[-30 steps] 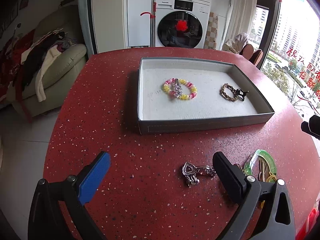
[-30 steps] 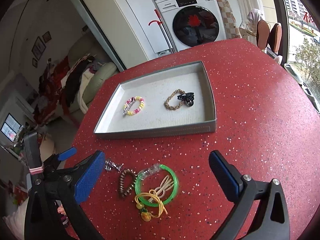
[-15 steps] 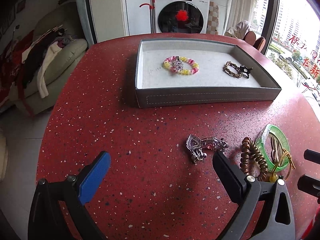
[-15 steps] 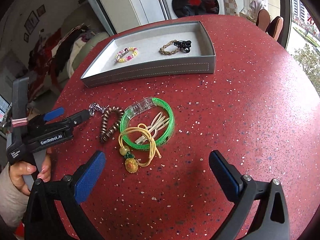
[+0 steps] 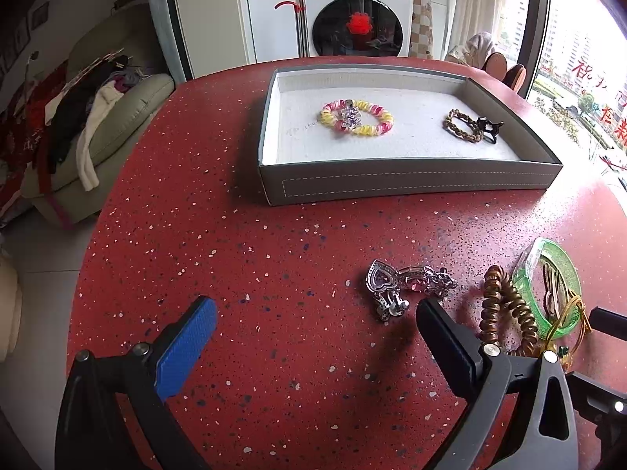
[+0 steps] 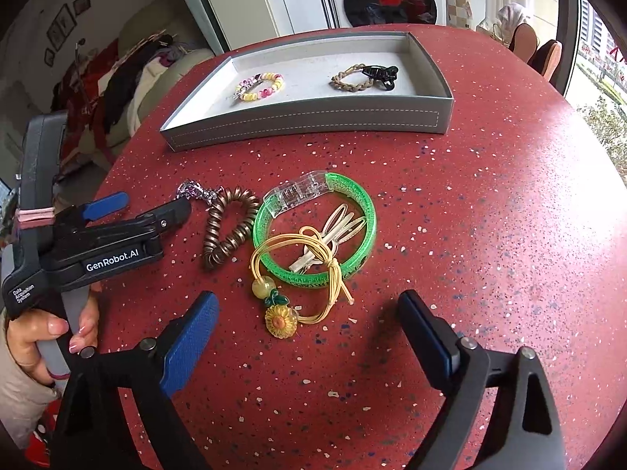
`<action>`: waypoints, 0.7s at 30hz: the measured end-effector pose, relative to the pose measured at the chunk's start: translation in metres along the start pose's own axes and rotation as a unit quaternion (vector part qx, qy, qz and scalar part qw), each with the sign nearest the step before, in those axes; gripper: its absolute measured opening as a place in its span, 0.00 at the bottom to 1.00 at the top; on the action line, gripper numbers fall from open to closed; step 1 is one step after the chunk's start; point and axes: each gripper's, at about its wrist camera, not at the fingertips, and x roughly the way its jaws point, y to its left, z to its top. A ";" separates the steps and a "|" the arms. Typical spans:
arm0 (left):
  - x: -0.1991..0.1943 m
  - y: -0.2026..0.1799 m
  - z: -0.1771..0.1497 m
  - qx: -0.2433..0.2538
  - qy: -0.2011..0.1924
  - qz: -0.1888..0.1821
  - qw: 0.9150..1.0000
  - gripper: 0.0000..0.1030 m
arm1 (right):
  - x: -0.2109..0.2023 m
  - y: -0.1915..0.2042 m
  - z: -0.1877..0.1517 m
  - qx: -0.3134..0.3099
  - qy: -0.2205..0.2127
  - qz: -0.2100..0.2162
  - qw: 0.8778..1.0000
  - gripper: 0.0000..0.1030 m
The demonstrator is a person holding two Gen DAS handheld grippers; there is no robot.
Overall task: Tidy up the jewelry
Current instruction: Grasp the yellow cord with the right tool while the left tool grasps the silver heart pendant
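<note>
My left gripper (image 5: 313, 311) is wide open over the red table (image 5: 235, 235), nothing between the pads; its right finger sits just short of the silver heart charm bracelet (image 5: 407, 284). My right gripper (image 6: 305, 309) has its jaws closing but still wide apart, and only the sunflower charm of the yellow cord tie (image 6: 280, 319) lies near the gap, untouched. Loose pile on the table: bronze coil hair tie (image 6: 225, 231) beside the green bangle (image 6: 352, 211), pale hair clips (image 6: 337, 227) inside the bangle, the cord draped over its rim. The grey tray (image 6: 313, 117) sits farther back, holding a pink-yellow bead bracelet (image 6: 260, 86), a braided brown bracelet (image 6: 350, 78) and a black claw clip (image 6: 382, 74) touching that braid.
</note>
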 end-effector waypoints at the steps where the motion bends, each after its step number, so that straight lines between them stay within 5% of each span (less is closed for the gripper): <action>1: 0.001 0.000 0.000 0.000 0.001 0.001 1.000 1.00 | 0.000 0.002 0.000 -0.002 0.000 -0.002 1.000 0.84; 10: 0.001 -0.007 0.003 0.007 -0.003 0.001 1.000 0.99 | 0.003 0.016 -0.001 -0.039 -0.006 -0.040 0.998 0.57; 15: -0.002 -0.014 0.006 0.018 -0.006 -0.009 1.000 0.80 | 0.002 0.022 -0.004 -0.062 -0.008 -0.055 0.997 0.42; 19: -0.004 -0.018 0.007 0.025 -0.006 -0.024 0.999 0.65 | 0.000 0.021 -0.005 -0.063 -0.007 -0.050 0.997 0.18; 21: -0.005 -0.020 0.006 0.029 -0.006 -0.030 0.999 0.48 | -0.001 0.018 -0.006 -0.056 -0.006 -0.040 0.998 0.14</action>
